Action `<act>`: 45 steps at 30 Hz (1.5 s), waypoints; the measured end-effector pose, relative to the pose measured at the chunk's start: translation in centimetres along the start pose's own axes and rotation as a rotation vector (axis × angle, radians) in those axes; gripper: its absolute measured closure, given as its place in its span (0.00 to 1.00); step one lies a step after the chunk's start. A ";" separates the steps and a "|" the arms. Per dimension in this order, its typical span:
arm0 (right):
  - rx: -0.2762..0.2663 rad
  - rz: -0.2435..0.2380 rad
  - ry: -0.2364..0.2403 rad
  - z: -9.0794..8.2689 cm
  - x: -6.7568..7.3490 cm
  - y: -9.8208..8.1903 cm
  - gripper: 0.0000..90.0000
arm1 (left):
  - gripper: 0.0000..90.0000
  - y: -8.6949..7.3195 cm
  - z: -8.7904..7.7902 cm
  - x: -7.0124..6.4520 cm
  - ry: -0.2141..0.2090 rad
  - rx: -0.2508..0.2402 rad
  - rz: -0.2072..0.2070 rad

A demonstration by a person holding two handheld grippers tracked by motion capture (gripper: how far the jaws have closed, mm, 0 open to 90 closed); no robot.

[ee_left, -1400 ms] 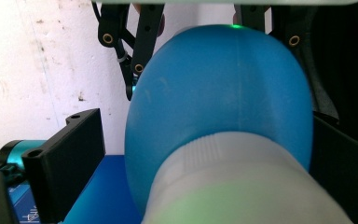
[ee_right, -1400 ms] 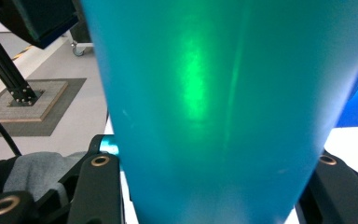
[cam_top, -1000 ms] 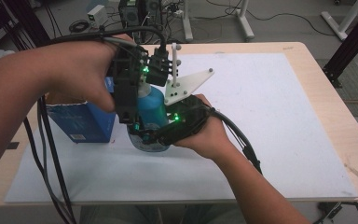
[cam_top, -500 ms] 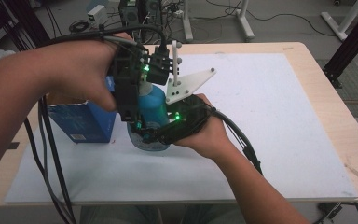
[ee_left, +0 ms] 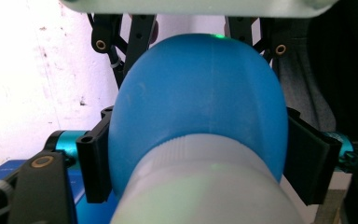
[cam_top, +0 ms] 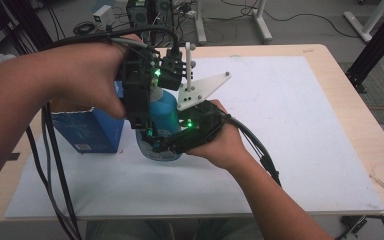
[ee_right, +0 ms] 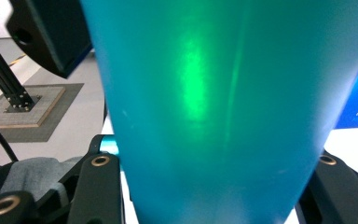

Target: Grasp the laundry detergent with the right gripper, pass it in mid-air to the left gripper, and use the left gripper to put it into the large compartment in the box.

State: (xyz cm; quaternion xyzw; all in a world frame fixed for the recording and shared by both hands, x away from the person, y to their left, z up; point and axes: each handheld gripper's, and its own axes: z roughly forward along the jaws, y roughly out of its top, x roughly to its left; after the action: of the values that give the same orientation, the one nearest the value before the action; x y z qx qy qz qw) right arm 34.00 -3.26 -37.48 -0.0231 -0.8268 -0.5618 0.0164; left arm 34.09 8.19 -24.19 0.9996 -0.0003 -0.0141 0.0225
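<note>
Both grippers clamped one blue bottle.
Right gripper gripped its body; left gripper, jaws just closing, pinched its white-capped top.

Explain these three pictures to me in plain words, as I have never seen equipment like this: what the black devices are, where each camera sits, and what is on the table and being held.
There is no robot here. A person holds a hand-operated gripper in each hand, each with two black jaws and a small camera on it.

The high view looks down on the table from above. The right gripper clamps the lower body of a blue bottle from the side, holding it steady. The left gripper comes from above, and its jaws have just been closing around the bottle's top.

The left gripper view looks down over the bottle's whitish cap and rounded blue shoulder, with a jaw on each side. The right gripper view looks at the bottle's side, close up, between its own jaws.

A blue carton stands beside the bottle.
</note>
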 end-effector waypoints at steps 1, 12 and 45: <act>0.000 0.000 0.000 0.0 0.0 0.0 0.52 | 0.27 0.0 0.0 0.0 -0.003 -0.002 -0.001; 0.008 -0.004 0.000 0.1 0.0 0.0 0.52 | 0.32 0.3 0.1 0.1 -0.001 0.008 0.004; 0.004 -0.005 -0.004 0.3 0.1 -0.1 0.52 | 0.43 0.4 0.2 0.1 0.029 0.036 0.009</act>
State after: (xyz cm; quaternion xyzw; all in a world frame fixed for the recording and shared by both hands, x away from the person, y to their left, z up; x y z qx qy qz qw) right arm 33.92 -3.04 -37.68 -0.0224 -0.8280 -0.5601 0.0133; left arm 34.17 7.77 -24.40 1.0000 -0.0049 0.0007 0.0048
